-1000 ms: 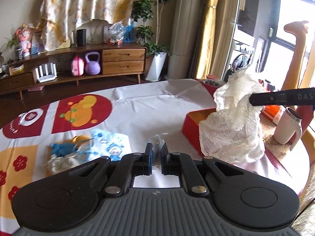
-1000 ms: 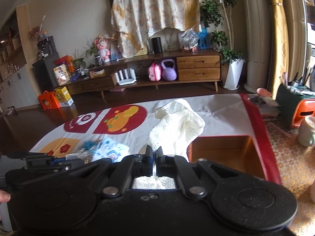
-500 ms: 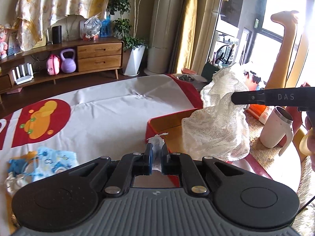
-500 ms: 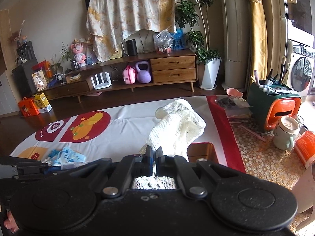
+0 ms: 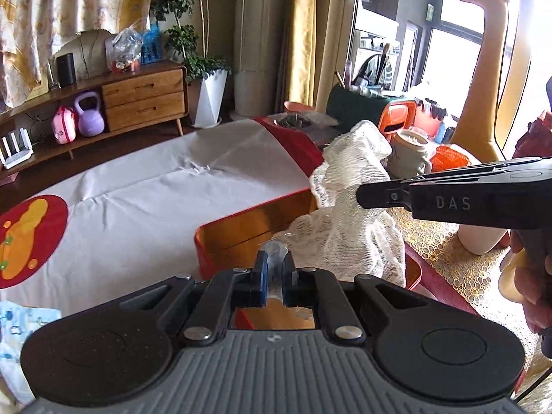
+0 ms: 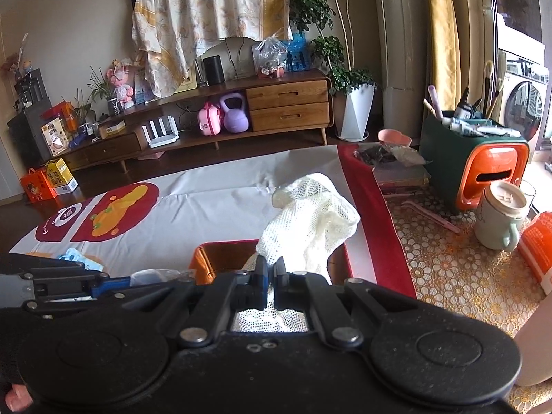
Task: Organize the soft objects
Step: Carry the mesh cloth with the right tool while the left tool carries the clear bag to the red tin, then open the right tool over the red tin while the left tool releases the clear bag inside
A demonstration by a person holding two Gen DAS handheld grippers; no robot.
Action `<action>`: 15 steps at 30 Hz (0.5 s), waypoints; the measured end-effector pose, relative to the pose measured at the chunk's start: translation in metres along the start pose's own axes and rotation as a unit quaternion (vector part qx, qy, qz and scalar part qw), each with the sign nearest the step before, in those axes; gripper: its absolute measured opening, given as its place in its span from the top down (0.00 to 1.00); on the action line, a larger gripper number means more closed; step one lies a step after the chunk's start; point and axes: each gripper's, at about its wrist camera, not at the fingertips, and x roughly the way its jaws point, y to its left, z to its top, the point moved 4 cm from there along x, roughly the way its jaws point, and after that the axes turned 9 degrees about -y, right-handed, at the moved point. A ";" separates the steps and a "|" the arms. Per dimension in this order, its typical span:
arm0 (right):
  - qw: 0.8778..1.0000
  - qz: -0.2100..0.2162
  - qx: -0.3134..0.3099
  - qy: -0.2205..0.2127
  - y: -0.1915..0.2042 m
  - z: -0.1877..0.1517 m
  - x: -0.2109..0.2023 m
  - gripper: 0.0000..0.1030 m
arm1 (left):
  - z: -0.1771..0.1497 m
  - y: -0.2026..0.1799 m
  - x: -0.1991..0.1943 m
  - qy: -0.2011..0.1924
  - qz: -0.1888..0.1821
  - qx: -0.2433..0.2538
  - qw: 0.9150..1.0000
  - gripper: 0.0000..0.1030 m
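**Entry: mesh cloth and clear wrap, both carried over the red box**

- Right gripper (image 6: 269, 269): clenched on a cream mesh cloth (image 6: 310, 220). The cloth bunches up beyond the fingertips and hangs over the far right corner of the red box (image 6: 203, 258); in the left wrist view its lower folds reach into the box.
- Left gripper (image 5: 275, 267): clenched on a small piece of clear, crinkled wrap (image 5: 276, 246), held over the near part of the box. What the wrap is I cannot tell.
- Box: open-topped, wood-coloured inside, seated on a white and red table cover (image 5: 145, 207), near the cover's right edge.
- Left of the box, well apart: a blue printed cloth (image 5: 17, 324) lying on the cover, not yet gathered.
- Right, beyond the cover: a pale lidded mug (image 6: 502, 220) and an orange-fronted bin (image 6: 490, 176).

Risks: much of the mesh overhangs the right rim; released here, I judge it could drape over the edge. The light wrap may cling to a pad on release.

Pose: both grippers point forward and downward over the box, right gripper crossing in from the right, a hand (image 5: 531, 276) at its grip.
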 end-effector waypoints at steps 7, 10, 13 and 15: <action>0.999 0.022 0.002 0.042 -0.011 -0.024 0.023 0.98 | -0.012 -0.011 0.041 0.032 0.000 0.006 0.999 0.93; 0.998 0.025 -0.007 0.066 -0.013 -0.037 0.031 0.98 | -0.017 -0.010 0.055 0.044 0.001 0.006 0.999 0.93; 0.996 0.026 -0.007 0.084 -0.016 -0.048 0.035 0.98 | -0.022 -0.010 0.068 0.057 0.002 0.008 0.998 0.93; 0.996 0.026 -0.008 0.089 -0.016 -0.051 0.037 0.98 | -0.025 -0.010 0.076 0.068 0.001 0.004 0.998 0.93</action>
